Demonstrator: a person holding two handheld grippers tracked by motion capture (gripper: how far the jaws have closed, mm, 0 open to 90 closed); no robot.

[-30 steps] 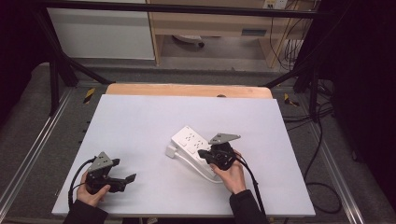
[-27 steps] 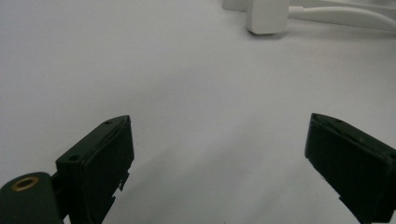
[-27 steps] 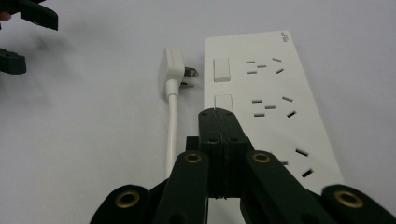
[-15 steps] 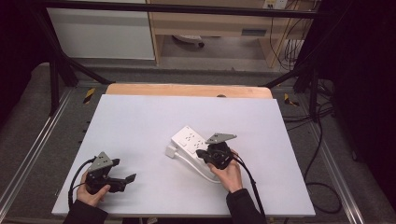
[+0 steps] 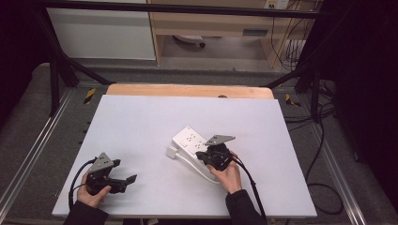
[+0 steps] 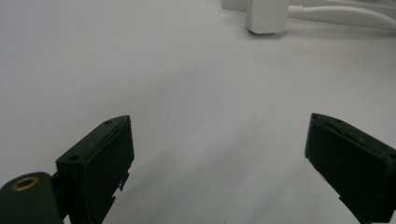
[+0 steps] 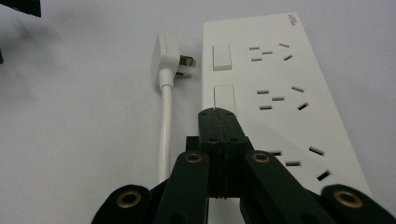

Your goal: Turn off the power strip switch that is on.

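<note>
Power strip [image 7: 275,93] lies flat on the surface [image 5: 141,122] — my right tool [image 7: 218,122] pressed together over it, my left tool [image 6: 219,154] spread wide.

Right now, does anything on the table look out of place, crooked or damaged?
Nothing looks damaged or spilled. The white plastic power strip lies flat but at a slant to the grey table's edges, its white cord's plug loose beside it, not in a socket. The right gripper, jaws shut, sits over the strip's switches.

bare table [image 5: 141,122] left, power strip [image 5: 190,139] and cable [image 5: 199,168] mid-right
</note>
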